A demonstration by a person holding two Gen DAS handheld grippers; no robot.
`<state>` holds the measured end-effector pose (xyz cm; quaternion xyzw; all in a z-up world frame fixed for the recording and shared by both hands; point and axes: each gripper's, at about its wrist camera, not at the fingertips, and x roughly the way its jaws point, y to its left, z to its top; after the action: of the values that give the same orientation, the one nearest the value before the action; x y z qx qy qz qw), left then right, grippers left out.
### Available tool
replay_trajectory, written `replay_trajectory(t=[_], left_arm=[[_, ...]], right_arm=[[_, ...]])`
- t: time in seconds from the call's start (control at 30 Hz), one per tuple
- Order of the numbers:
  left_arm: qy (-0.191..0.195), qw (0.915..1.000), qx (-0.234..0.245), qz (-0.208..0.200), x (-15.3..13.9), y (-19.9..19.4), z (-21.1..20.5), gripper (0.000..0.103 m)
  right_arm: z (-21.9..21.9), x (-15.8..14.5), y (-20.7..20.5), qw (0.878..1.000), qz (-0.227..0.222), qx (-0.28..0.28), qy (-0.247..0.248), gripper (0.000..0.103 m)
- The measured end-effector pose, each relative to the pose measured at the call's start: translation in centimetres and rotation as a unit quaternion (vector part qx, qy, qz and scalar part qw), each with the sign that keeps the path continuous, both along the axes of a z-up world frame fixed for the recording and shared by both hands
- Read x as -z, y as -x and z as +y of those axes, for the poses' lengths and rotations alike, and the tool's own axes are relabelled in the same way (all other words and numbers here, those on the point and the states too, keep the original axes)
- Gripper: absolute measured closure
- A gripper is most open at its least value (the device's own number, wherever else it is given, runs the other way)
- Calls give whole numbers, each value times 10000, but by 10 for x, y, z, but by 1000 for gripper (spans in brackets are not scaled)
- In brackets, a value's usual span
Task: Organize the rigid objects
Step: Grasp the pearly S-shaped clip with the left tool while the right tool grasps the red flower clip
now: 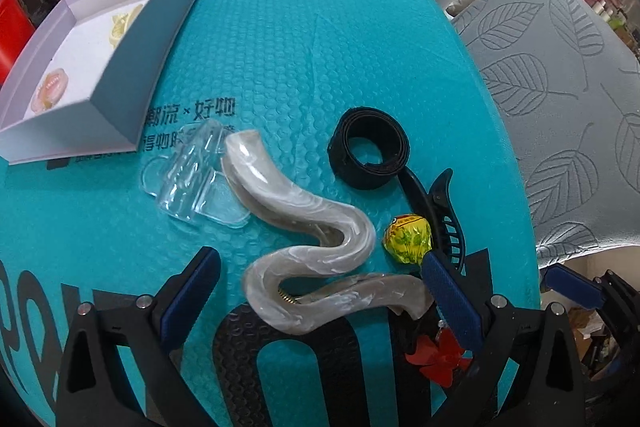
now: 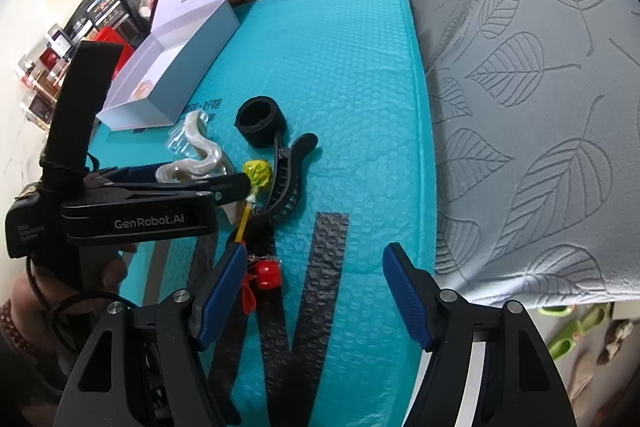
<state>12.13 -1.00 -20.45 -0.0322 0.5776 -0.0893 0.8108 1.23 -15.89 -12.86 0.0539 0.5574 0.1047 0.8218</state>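
Hovering over the teal bubble mat (image 1: 320, 67), the left gripper (image 1: 324, 291) has its jaws spread, straddling the near end of the pearly wavy hair clip (image 1: 316, 239); the pads do not seem to press on it yet. Judging by this, the clip is the next pick (destination probably the open white box (image 1: 80, 75) at far left, lid propped up to receive things). Still loose on the mat: clear plastic piece (image 1: 188, 171) touching the clip's far end, black strap loop (image 1: 368, 151), black claw clip (image 1: 440, 211), yellow-wrapped lollipop (image 1: 408, 239), red charm (image 2: 267, 274). Right gripper (image 2: 316, 291) hangs spread and empty over bare mat, clear of the left one, likely waiting its turn.
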Motion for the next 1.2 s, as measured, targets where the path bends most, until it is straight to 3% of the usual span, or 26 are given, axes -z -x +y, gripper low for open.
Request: replay_trajectory(t=[0.07,0.17,0.23,0.27,0.4,0.5,1.07,1.2], left_arm=[[86,10000,16,-14,2,0,0,2],[256,9996,64,-107,0,3,-1,16],[271,9994,134,-172,-2,3,-2,34],[192,9996,138,-173,-2,6,-2,38],[169,9995,225,-175,-3,9,-3,39],[81,9989,368,-273,-9,14,-3,52],[-19,9994,327,75,-14,50,23,52],[-5,9997,186,134,-14,58,30,52]], right_arm=[[0,2,-1,10000,29,-9,11,32],[-1,3,-1,10000,56,-3,9,32],[-1,4,-1,10000,58,-3,1,32],[-1,3,0,10000,56,-3,-5,32],[1,2,-1,10000,33,-29,-23,32],[1,1,0,10000,0,-69,-36,32],[18,7,11,9990,32,-412,-153,32],[27,15,12,9982,59,-574,-141,40]])
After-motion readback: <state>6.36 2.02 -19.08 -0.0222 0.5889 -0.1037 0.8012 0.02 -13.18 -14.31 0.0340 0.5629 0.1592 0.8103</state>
